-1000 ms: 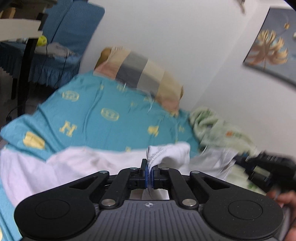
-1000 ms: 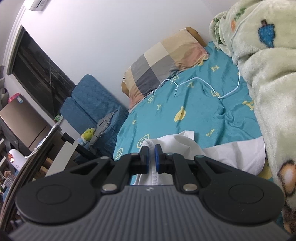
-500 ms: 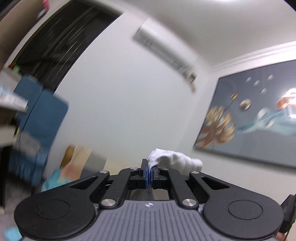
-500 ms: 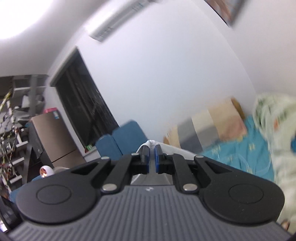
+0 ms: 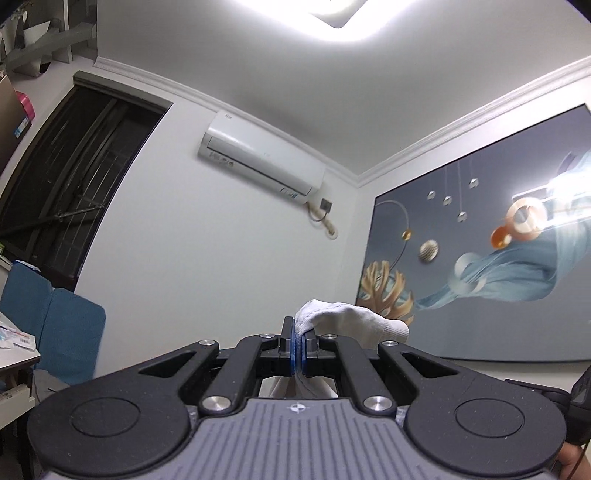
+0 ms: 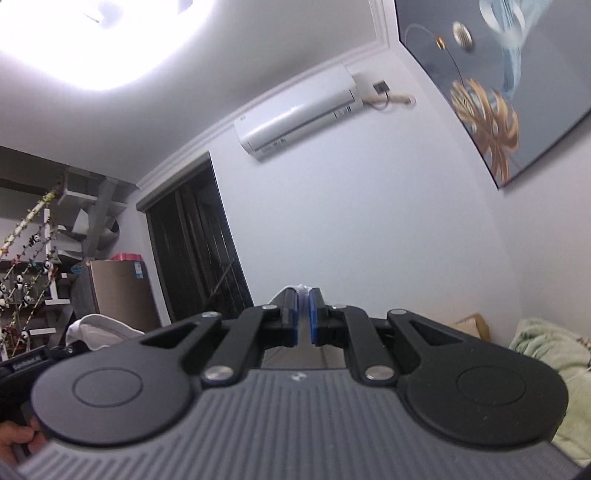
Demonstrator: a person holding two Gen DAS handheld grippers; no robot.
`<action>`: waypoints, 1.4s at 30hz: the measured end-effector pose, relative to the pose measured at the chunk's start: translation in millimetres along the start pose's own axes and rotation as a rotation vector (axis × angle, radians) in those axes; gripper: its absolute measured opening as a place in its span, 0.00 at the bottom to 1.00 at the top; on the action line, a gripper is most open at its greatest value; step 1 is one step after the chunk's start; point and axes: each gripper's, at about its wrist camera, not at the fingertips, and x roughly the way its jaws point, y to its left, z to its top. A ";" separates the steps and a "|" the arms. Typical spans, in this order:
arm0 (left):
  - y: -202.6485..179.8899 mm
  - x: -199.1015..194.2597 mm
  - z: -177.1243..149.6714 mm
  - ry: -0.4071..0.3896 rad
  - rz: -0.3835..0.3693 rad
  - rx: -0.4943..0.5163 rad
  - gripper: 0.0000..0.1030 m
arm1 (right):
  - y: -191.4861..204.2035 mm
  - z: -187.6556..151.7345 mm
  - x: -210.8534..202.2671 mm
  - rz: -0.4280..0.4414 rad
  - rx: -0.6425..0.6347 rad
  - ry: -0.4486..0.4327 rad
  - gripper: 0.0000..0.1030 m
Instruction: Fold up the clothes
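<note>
Pinching soft, rumpled white garment (image 5: 347, 325)

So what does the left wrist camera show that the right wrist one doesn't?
Only the left wrist view shows the blue chair and the left gripper pinching the white garment.

Only the right wrist view shows the green blanket, the shelves with panda garlands, the brown cabinet and the right gripper shut on white cloth.

Both show the air conditioner, dark window, wall painting and ceiling light.
</note>
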 end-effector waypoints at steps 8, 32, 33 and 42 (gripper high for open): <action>-23.3 -30.6 21.5 0.014 0.006 0.014 0.03 | 18.7 16.4 -17.6 -0.032 -0.062 0.000 0.09; 329.5 385.2 -382.1 0.459 0.331 -0.090 0.03 | -245.8 -313.5 392.1 -0.339 -0.055 0.437 0.09; 346.8 406.3 -410.6 0.492 0.342 -0.091 0.03 | -264.5 -337.4 410.3 -0.348 -0.045 0.457 0.09; 463.0 505.5 -639.5 0.753 0.420 -0.104 0.03 | -397.6 -527.1 504.5 -0.402 0.066 0.661 0.09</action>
